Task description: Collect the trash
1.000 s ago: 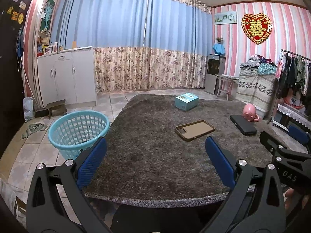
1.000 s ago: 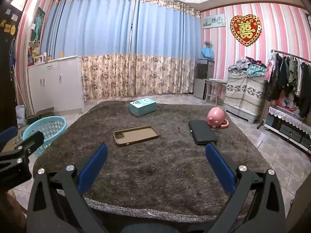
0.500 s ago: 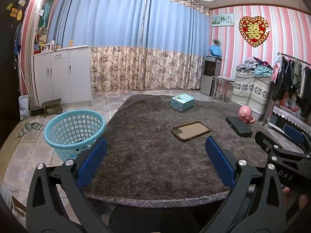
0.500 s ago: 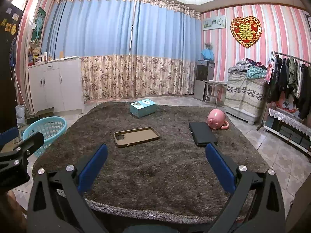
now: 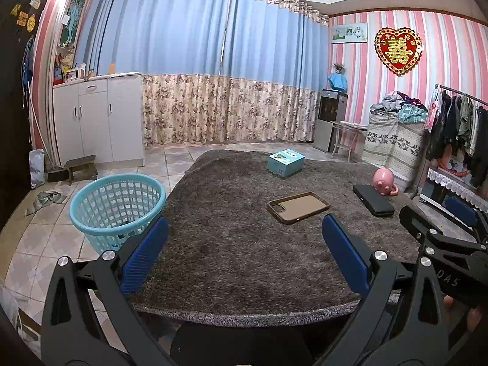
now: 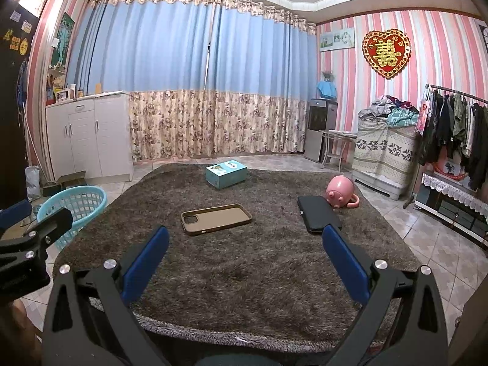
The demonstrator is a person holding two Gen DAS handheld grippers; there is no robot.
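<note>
Left to right: the light-blue perforated plastic basket [image 5: 117,210] sits on the tile floor at the near left, just beside the shaggy grey-brown rug-covered surface [image 5: 231,253], with something dark at its bottom, too small to tell what. Your left gripper [image 5: 244,253] and right gripper [image 6: 245,254] both hover at the near edge, fingers wide apart, holding nothing.

Risks:
- No obvious trash shows. On the surface lie a brown flat phone case [image 6: 216,219], a teal cardboard box [image 6: 226,174], a black flat case [image 6: 318,218] and, far right, a pink round piggy toy [image 6: 340,190], so you could bin the wrong thing.
- Thin cases lie flush in the pile, so the fingers may snag fibres or slip off.

Versus earlier, the left view sits slightly right and closer; the objects are unmoved.
</note>
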